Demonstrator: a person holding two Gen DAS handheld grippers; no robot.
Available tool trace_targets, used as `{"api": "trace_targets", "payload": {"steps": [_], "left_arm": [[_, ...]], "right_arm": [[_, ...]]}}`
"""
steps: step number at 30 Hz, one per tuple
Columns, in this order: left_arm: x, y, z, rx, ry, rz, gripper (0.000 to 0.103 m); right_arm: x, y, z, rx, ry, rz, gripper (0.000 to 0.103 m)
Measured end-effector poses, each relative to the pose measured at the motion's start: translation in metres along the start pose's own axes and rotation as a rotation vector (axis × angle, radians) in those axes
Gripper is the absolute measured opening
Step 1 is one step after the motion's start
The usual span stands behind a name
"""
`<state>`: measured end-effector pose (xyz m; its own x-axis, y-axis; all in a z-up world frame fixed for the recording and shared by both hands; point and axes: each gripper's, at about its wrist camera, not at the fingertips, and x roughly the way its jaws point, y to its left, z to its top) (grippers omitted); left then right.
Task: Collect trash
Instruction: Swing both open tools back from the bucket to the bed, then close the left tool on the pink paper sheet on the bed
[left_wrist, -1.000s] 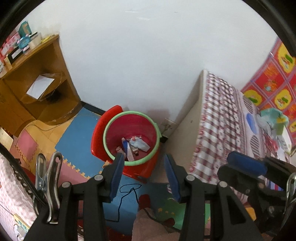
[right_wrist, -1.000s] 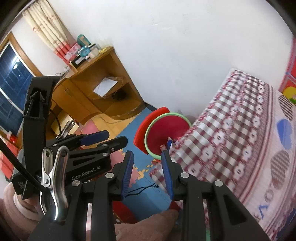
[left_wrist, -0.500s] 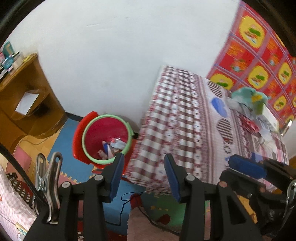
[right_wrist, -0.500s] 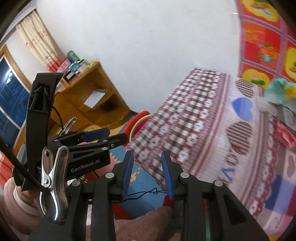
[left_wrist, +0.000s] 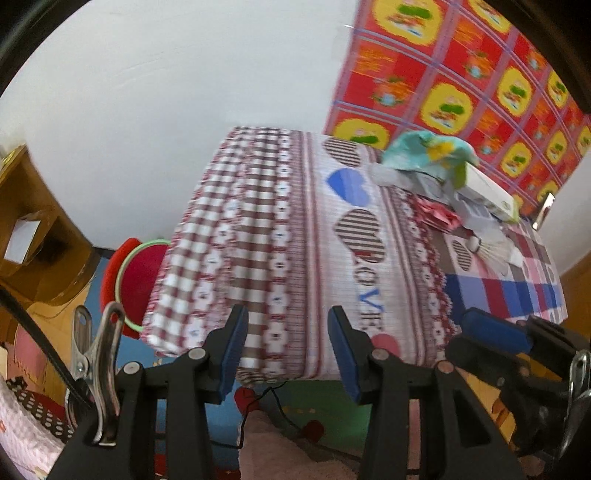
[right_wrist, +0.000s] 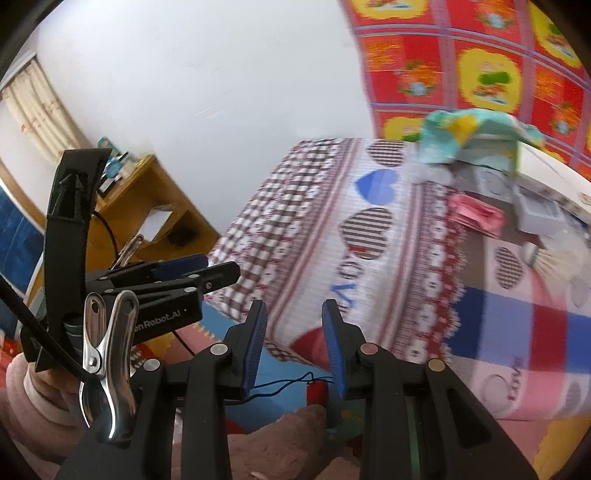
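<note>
Both grippers empty. Left gripper (left_wrist: 286, 345) has its jaws partly apart with nothing between the blue pads; right gripper (right_wrist: 293, 341) is a bit narrower, also holding nothing.

What changed: a second ago both wrist views were centred on the red bin (left_wrist: 135, 275), with wrappers lying in it. Since then I've swung both hands right. The bin has now slid to the left edge of the left wrist view, half hidden behind the bed corner, and it's gone from the right wrist view. The bed (left_wrist: 295, 240) fills the middle of both frames, which are motion-blurred.

Reading: that drop looks done and this is the transit back for the next item.

Remaining trash sits at the far right of the bed top, well apart from both grippers:
- teal-yellow crumpled wrapper (right_wrist: 461, 134), farthest
- white box (left_wrist: 487, 194) right beside it
- pink-red crumpled packet (right_wrist: 476, 216), nearer
- pale fan-shaped scrap (left_wrist: 491, 251) nearest the right edge; can't tell what it is

The pink packet looks the easiest first reach for the right side.

Left gripper's body (right_wrist: 162, 288) shows at the left of the right wrist view, so the hands travel close together.
</note>
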<state>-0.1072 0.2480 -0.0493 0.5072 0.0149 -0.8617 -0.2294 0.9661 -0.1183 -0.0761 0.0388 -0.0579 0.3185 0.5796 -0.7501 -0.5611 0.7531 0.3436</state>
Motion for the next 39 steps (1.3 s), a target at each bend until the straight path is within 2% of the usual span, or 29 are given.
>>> {"api": "trace_targets", "payload": {"steps": [6, 15, 22, 28, 35, 37, 39], "left_arm": [[0.006, -0.039, 0.006, 0.047, 0.006, -0.037, 0.047], [0.022, -0.095, 0.034, 0.149, 0.018, -0.108, 0.047], [0.047, -0.128, 0.066, 0.207, 0.023, -0.187, 0.047], [0.073, -0.149, 0.093, 0.260, 0.055, -0.227, 0.047], [0.101, -0.172, 0.116, 0.297, 0.078, -0.244, 0.047], [0.111, -0.179, 0.120, 0.296, 0.089, -0.250, 0.050], [0.121, -0.185, 0.124, 0.290, 0.091, -0.268, 0.063]], "right_arm": [[-0.024, -0.035, -0.004, 0.067, -0.030, -0.049, 0.032], [-0.043, -0.082, 0.003, 0.159, -0.072, -0.141, 0.032], [-0.042, -0.119, 0.004, 0.249, -0.079, -0.209, 0.032], [-0.041, -0.149, 0.004, 0.354, -0.087, -0.265, 0.032], [-0.039, -0.177, 0.006, 0.391, -0.074, -0.306, 0.033], [-0.038, -0.189, 0.006, 0.399, -0.072, -0.307, 0.034], [-0.038, -0.200, 0.008, 0.406, -0.067, -0.309, 0.036]]}}
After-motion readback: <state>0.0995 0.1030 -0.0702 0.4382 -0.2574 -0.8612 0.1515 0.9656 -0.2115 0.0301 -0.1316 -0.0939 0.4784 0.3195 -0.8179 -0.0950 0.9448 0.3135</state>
